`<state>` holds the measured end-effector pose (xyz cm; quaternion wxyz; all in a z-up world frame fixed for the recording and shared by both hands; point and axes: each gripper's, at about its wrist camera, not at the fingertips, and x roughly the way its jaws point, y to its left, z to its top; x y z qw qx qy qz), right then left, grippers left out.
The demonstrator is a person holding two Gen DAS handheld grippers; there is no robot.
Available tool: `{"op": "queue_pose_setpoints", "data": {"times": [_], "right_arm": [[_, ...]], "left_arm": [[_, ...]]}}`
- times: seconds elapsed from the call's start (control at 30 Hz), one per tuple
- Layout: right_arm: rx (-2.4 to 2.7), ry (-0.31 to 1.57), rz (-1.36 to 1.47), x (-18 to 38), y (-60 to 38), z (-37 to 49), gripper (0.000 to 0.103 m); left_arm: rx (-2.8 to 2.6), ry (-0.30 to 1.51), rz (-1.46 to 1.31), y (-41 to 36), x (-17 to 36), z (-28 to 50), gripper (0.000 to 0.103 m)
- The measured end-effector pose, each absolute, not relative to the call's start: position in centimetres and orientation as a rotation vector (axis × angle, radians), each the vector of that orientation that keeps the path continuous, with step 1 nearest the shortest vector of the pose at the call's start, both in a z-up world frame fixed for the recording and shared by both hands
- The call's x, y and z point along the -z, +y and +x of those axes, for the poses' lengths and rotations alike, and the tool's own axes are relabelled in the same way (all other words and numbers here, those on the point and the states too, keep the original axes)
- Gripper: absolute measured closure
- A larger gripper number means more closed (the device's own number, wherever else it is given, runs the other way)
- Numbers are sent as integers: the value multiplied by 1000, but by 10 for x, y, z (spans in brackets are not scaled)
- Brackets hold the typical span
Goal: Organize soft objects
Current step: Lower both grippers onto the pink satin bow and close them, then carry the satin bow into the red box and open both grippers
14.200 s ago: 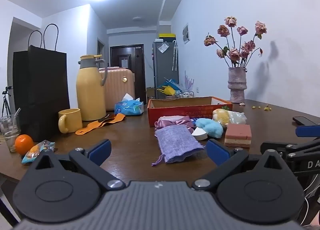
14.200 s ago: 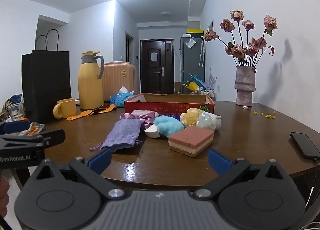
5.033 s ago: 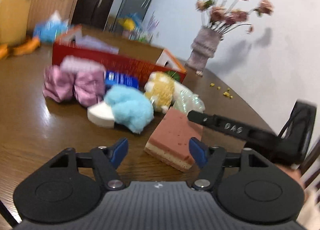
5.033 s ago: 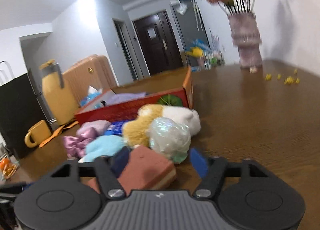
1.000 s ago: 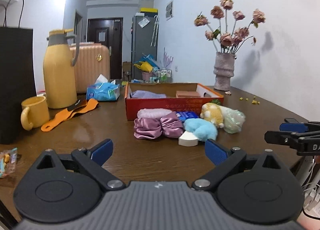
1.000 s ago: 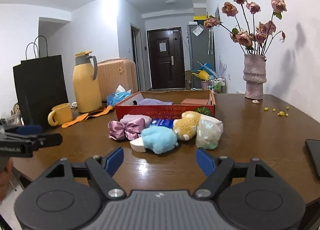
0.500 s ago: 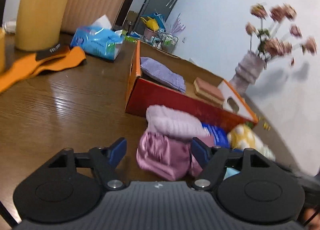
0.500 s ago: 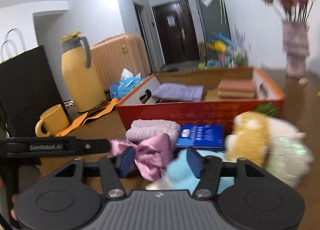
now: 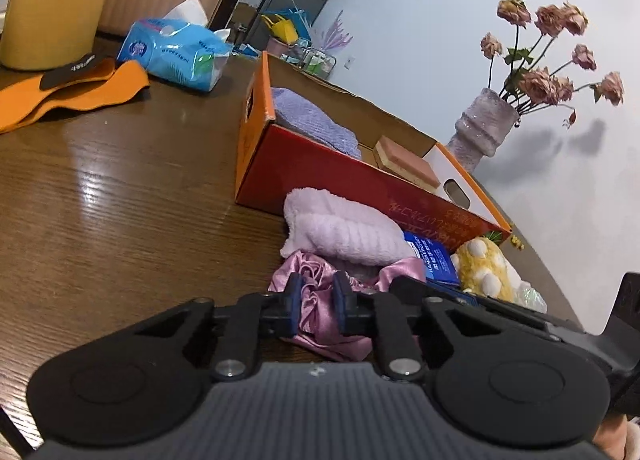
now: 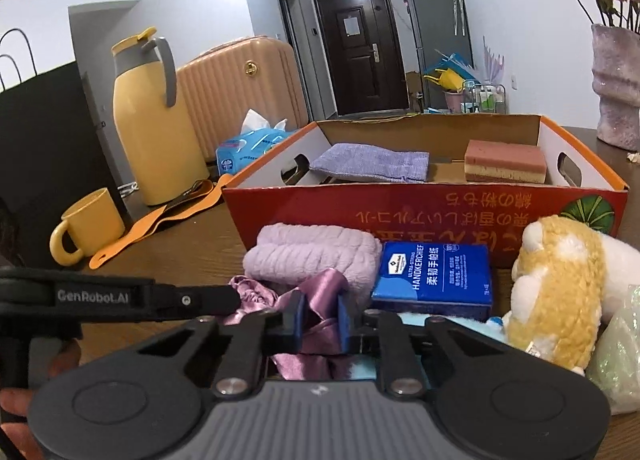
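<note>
**Both grippers pinching the satin bow**

Right up front on the bench [image 9: 100, 220], the left gripper [image 9: 317, 302] and right gripper [image 10: 319, 318] each have their jaws narrowed onto a fold of the pink satin bow [image 9: 320, 316], which sits at the near edge of the pile, just in front of the towel [image 10: 312, 256]. Satin like that looks feather-light, floppy and slick, so I'd guess a pinch on a bunched fold near the knot is the safest hold; a grab on one loose loop could let it slide out or dangle.

Behind it the towel leans against the box [image 10: 424, 212], with a blue tissue pack [image 10: 434, 274] beside it and a yellow plush [image 10: 556, 292] off to the right. A drooping bow could snag those on the way up.

Further back, the box is open-topped, holding a purple cloth [image 10: 370, 168] at the left and a sponge [image 10: 506, 160] at the right. The bare middle looks like the easy landing spot, once the front wall is cleared.
</note>
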<state>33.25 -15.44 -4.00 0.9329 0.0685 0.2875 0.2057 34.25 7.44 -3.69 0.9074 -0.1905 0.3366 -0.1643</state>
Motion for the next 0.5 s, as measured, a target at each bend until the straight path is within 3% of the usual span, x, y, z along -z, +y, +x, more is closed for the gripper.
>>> {"op": "queue_pose_setpoints", "data": {"times": [0.13, 0.5], "right_arm": [[-437, 574, 158, 29, -156, 327, 95], [-490, 410, 201, -22, -190, 202, 95]], "left_arm": [[306, 668, -363, 68, 18, 326, 90], [377, 505, -325, 45, -38, 182, 90]]}}
